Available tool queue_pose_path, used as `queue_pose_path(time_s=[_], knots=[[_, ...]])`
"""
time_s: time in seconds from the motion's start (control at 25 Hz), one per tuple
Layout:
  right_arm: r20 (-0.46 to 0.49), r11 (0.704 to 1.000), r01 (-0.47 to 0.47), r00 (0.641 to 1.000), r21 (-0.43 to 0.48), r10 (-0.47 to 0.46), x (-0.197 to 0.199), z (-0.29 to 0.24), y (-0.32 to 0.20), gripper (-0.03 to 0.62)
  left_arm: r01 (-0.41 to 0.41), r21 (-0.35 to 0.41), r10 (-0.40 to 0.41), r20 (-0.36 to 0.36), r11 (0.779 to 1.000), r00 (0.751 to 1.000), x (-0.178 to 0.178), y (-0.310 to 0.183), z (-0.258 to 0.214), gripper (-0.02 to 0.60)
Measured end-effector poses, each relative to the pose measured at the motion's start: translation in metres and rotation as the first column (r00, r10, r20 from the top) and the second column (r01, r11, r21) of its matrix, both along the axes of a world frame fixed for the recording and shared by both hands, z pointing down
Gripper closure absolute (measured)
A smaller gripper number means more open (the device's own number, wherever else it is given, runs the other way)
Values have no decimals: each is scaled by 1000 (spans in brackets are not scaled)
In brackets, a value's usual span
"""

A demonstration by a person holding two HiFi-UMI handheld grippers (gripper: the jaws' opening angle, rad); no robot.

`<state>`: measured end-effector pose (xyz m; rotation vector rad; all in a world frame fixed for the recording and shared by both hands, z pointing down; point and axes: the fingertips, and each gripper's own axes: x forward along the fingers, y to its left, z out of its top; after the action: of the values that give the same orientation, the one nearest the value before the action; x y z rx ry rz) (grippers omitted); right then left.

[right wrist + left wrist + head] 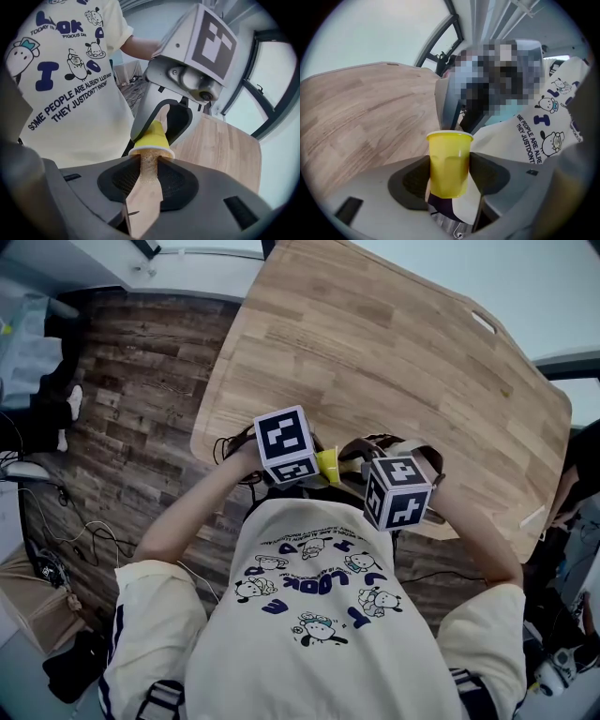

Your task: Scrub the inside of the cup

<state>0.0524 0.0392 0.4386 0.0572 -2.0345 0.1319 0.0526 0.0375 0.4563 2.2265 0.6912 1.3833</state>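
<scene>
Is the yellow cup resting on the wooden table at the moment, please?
No, the yellow cup is gripped in the left tool and held in the air, off the wooden table.

Light wooden table point(394, 362), rounded corners. Dark plank floor point(141, 399) beside it; loose cables point(89, 531) trailing near tan box point(28, 601).

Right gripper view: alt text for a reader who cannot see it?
The right hand-held gripper clamps a wooden brush, its bristly tip at the mouth of a yellow cup held by the left hand-held gripper. A wooden table and printed T-shirt lie behind.
</scene>
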Motion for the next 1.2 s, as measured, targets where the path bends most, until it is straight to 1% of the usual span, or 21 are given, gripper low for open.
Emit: queue_pose_path(time_s=[0.12,0.32,0.4,0.48,0.56,0.72,0.8,0.88,0.92,0.96,1.0,1.12,1.2], knots=[[-13,998,33,999,44,-33,-1,-2,-1,477,21,-62,-22,-7,998,1000,-1,0,-1,305],[-40,991,81,996,105,-77,-3,-3,-2,477,54,-150,-57,-13,987,998,-3,-1,-2,305],[-52,985,111,993,134,-105,-3,-3,-2,477,61,-182,-65,-12,981,998,-4,0,-2,305],[-73,972,156,987,175,-145,-3,-3,-1,477,69,-206,-73,-13,976,997,-4,0,-2,305],[-101,951,212,976,223,-194,-3,-4,0,477,75,-225,-80,-15,971,997,-5,1,-3,305],[-145,898,307,951,314,-274,-4,-6,1,477,92,-267,-99,-12,959,995,-6,2,-4,305],[-170,863,351,936,363,-309,-4,-9,0,477,107,-291,-114,-6,951,993,-7,1,-5,305],[-195,821,391,920,415,-339,-4,-12,-2,477,118,-317,-126,-5,941,992,-8,-2,-8,305],[-205,807,404,915,430,-348,-4,-12,-2,479,121,-324,-131,-7,938,991,-8,-3,-8,305],[-209,805,406,914,432,-349,-3,-11,-2,479,123,-325,-134,-12,938,991,-8,-4,-9,305],[-205,815,397,917,423,-341,-3,-10,-2,477,124,-320,-136,-16,939,991,-8,-5,-9,305],[-177,860,342,939,378,-296,-2,-7,-4,477,126,-283,-139,-25,951,990,-7,-7,-9,305],[-168,876,317,947,363,-273,-2,-6,-6,479,125,-243,-135,-25,962,991,-6,-9,-8,307]])
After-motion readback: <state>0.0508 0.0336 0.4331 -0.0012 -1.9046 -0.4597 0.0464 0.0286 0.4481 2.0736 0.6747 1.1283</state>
